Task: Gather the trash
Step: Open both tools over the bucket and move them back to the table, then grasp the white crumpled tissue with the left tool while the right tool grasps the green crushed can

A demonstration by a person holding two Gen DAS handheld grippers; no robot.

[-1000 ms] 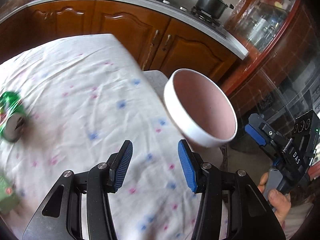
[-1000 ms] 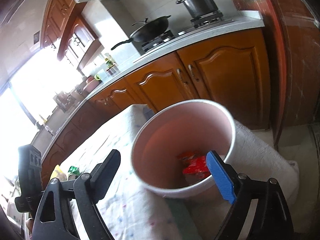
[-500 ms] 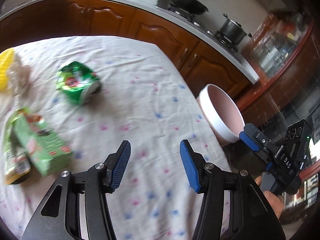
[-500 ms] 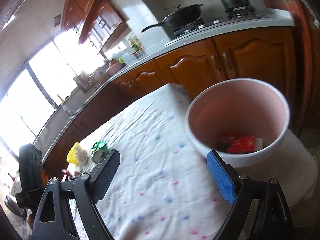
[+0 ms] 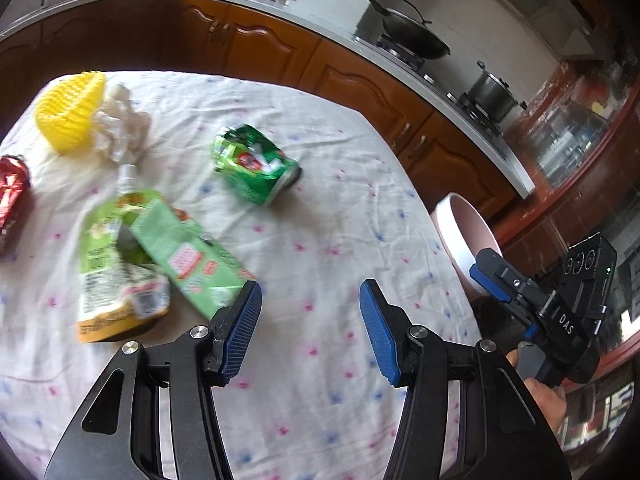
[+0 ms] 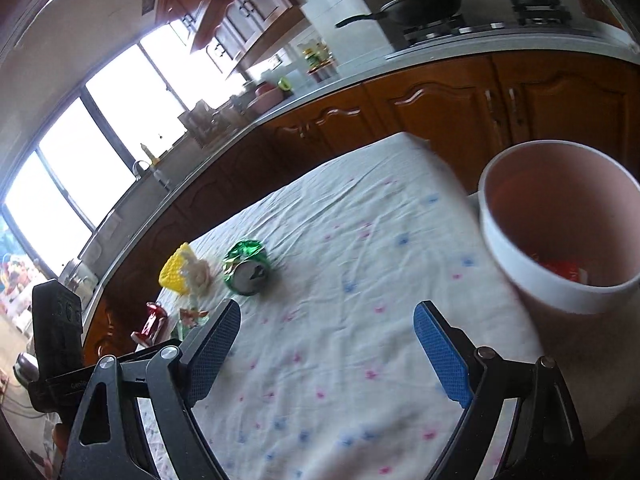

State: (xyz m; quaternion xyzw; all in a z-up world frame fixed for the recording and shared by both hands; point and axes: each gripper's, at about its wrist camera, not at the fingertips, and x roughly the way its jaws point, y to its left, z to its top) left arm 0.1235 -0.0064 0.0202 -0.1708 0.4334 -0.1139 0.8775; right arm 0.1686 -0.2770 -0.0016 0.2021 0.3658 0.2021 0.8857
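Note:
Trash lies on the flowered tablecloth (image 5: 328, 208): a crushed green can (image 5: 256, 170) (image 6: 246, 266), a green carton (image 5: 188, 256) over a green pouch (image 5: 108, 276), a yellow foam net (image 5: 72, 114) (image 6: 176, 270) with crumpled paper (image 5: 120, 124), and a red wrapper (image 5: 10, 196) (image 6: 152, 322). The pink-lined white bin (image 6: 560, 232) (image 5: 466, 240) stands off the table's right edge with red trash inside. My left gripper (image 5: 310, 328) is open and empty above the cloth, just right of the carton. My right gripper (image 6: 326, 350) is open and empty, left of the bin.
Wooden kitchen cabinets and a grey counter (image 5: 400, 64) run behind the table, with a wok (image 5: 412, 38) and a pot (image 5: 490, 94) on the stove. A glass-fronted cabinet (image 5: 576, 136) stands at the right. Bright windows (image 6: 80, 152) are at the left.
My left gripper has swung left from the bin to over the trash, bringing carton, pouch and net into view. My right gripper has pulled back from the bin toward the table.

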